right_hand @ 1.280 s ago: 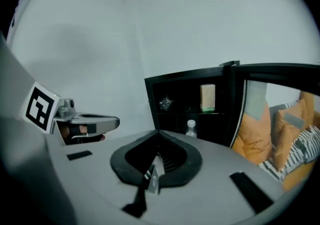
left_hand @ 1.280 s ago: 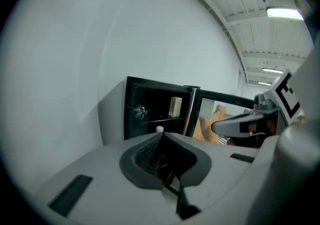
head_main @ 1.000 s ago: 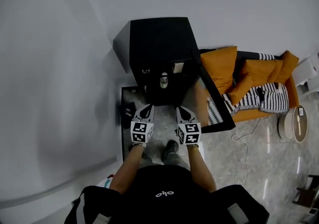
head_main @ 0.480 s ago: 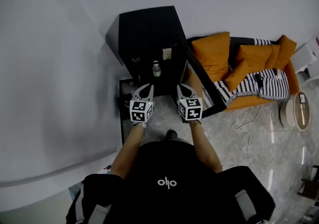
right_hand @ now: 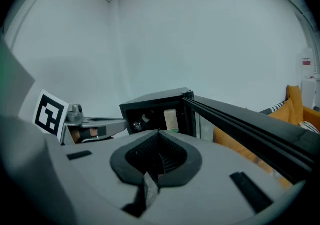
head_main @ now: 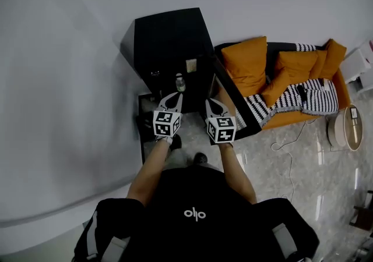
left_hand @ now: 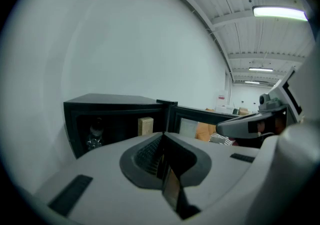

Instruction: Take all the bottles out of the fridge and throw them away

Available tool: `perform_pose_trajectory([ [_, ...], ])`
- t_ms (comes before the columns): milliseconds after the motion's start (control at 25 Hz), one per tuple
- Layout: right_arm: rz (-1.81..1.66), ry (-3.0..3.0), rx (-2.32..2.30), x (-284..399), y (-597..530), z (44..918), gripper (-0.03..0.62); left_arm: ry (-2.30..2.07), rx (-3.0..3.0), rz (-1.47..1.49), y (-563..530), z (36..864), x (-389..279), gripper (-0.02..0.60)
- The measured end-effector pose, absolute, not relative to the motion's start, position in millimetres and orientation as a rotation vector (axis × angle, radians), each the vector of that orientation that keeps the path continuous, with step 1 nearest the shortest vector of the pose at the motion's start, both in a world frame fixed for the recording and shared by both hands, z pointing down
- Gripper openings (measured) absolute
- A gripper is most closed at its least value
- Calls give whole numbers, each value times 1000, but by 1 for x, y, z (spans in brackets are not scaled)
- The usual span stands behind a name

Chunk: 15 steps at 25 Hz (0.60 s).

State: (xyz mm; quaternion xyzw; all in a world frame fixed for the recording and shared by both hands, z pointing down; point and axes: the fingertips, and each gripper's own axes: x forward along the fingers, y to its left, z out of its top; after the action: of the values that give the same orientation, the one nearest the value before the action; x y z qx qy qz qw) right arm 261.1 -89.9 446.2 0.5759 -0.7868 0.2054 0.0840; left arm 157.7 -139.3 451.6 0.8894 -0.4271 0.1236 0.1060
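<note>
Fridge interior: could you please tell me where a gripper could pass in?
In the fridge, the gap between the bottle and the tan box looks free. Right of the box it is tight, beside the open door.

The floor is grey and shiny. A black fridge stands on it by the white wall, with its door swung open. Inside the fridge, a small clear bottle stands on the left and a tan box on the right (it is dark in there, so the shelf is hard to see). A sofa with orange cushions sits beside the fridge. A white cord lies on the floor near it.
</note>
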Motion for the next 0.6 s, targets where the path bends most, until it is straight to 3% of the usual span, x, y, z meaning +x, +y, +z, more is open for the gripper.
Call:
perform_pose_trajectory([
  [360,625,-2295,1761,266,-133,447,8,-1117,2660,369,-202,463,190,13],
  [600,632,-2251,1801,272,-162,450,8,-1089,2619,399,-244,484,201,153],
])
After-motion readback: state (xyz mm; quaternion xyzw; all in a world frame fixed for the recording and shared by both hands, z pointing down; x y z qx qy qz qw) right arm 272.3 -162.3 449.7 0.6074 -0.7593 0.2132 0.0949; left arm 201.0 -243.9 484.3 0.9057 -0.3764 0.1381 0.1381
